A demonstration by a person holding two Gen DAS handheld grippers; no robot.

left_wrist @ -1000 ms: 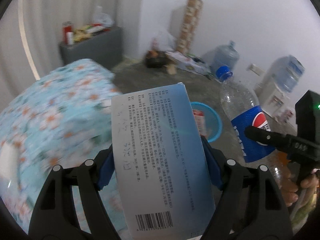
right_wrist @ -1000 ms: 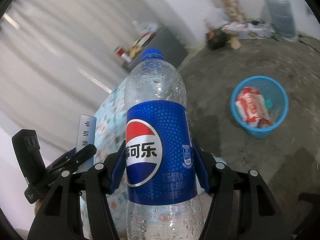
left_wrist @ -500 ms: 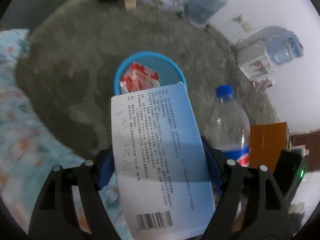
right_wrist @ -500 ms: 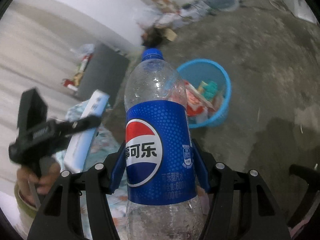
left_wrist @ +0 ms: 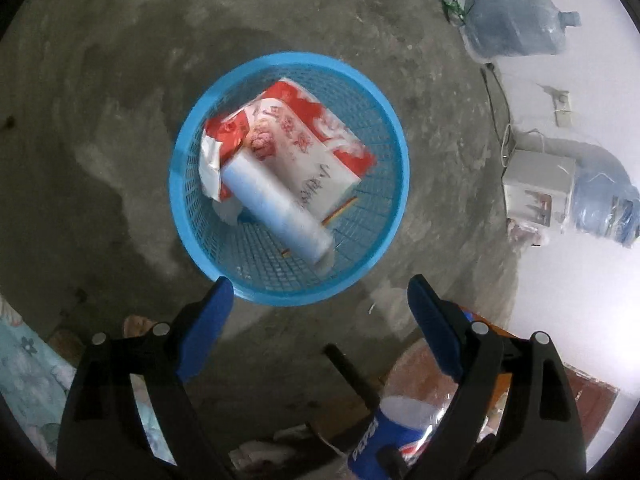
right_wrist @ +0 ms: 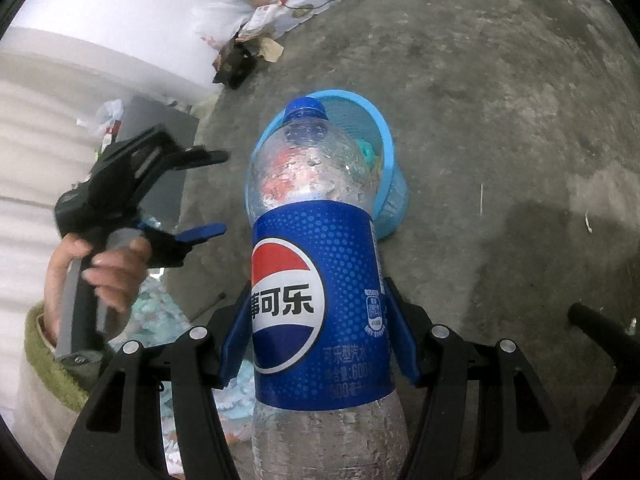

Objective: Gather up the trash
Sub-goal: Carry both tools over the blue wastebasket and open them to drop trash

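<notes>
My left jaws [left_wrist: 316, 292] are opening above the round blue mesh plastic basket [left_wrist: 188, 152], nothing between them, so the pale blue flat carton [left_wrist: 276, 208] drops inside onto a red-and-white plastic wrapper [left_wrist: 296, 136]. Right of the basket, my right jaws [right_wrist: 316, 340] clamp the clear blue-labelled cola bottle [right_wrist: 316, 300], ready to follow.

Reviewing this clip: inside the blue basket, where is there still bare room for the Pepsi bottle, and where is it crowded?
In the blue basket, bare mesh shows along the near wall, below the pale blue-white box, and at the right wall. The far-left half is crowded by the red-and-white package. The right gripper holds the Pepsi bottle; the left gripper is opening, empty.
</notes>
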